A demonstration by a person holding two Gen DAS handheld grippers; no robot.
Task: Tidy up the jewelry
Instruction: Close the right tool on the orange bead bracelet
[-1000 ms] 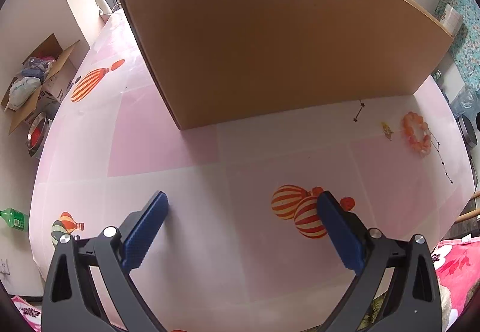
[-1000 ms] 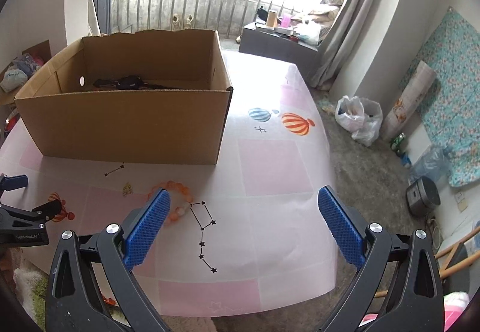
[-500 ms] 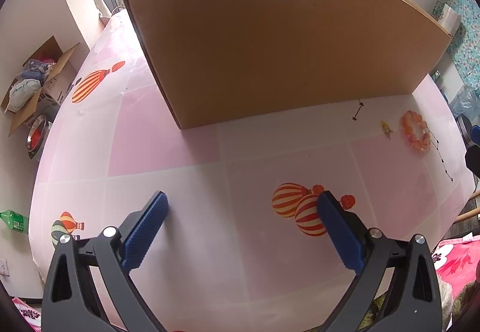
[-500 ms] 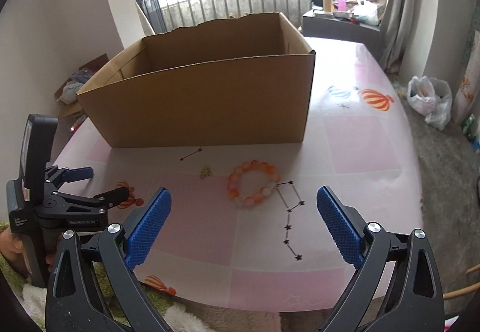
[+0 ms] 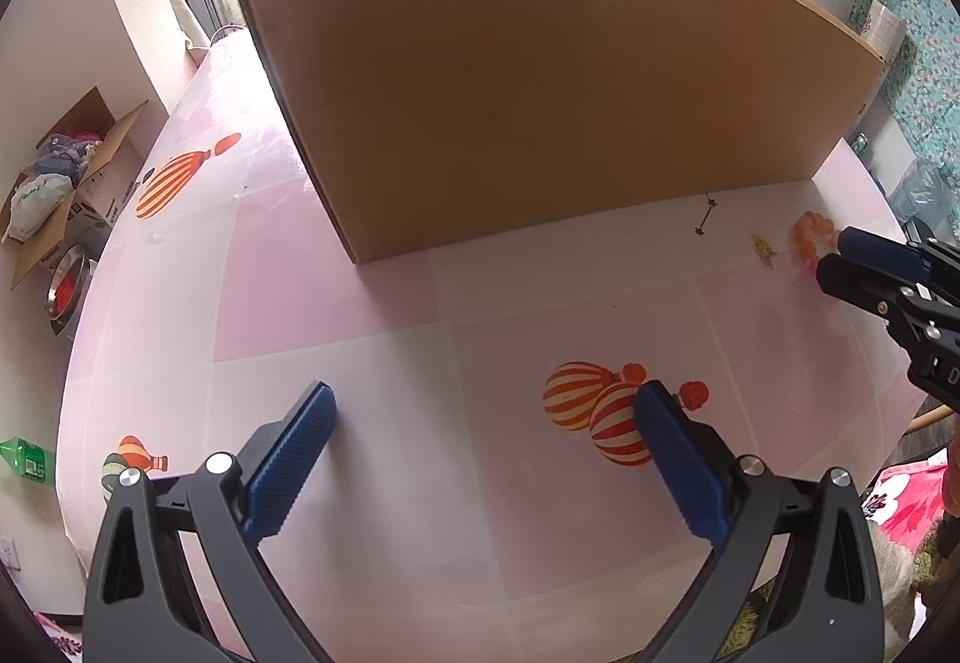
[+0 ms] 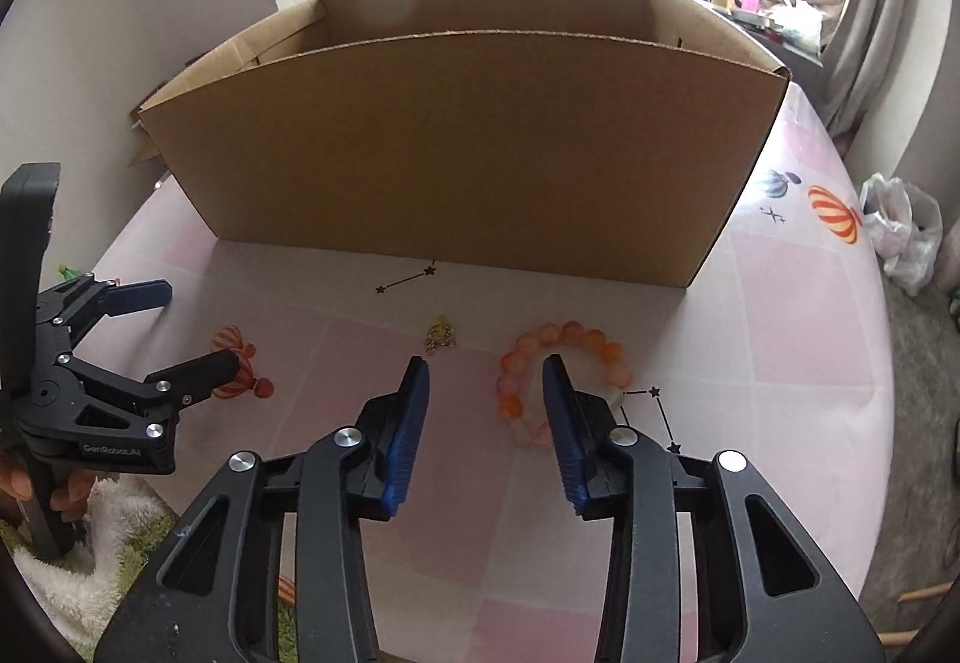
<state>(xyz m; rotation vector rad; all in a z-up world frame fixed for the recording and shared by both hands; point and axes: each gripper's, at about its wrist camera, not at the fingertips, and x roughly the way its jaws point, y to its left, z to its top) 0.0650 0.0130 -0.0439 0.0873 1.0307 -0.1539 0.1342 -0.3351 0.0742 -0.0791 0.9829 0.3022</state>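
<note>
An orange bead bracelet (image 6: 528, 348) lies on the pink tablecloth in front of a large open cardboard box (image 6: 456, 147). My right gripper (image 6: 486, 381) is open, partly narrowed, with its jaws astride the bracelet's left side, not gripping it. A small gold charm (image 6: 440, 334) lies just left of the bracelet. In the left wrist view the bracelet (image 5: 810, 234), the charm (image 5: 763, 248) and the box (image 5: 540, 87) show, with the right gripper (image 5: 840, 258) at the right edge. My left gripper (image 5: 480, 411) is open and empty over the cloth; it also shows in the right wrist view (image 6: 192, 327).
The round table's edge (image 6: 864, 483) curves close on the right and front. Printed balloons (image 5: 591, 411) and star lines (image 6: 657, 411) mark the cloth. On the floor are a box of clutter (image 5: 66, 183), a metal bowl (image 5: 66, 291) and a white bag (image 6: 900, 231).
My right gripper has moved forward and down over the bracelet and its jaws have narrowed. It has come into the left wrist view. My left gripper has hardly moved.
</note>
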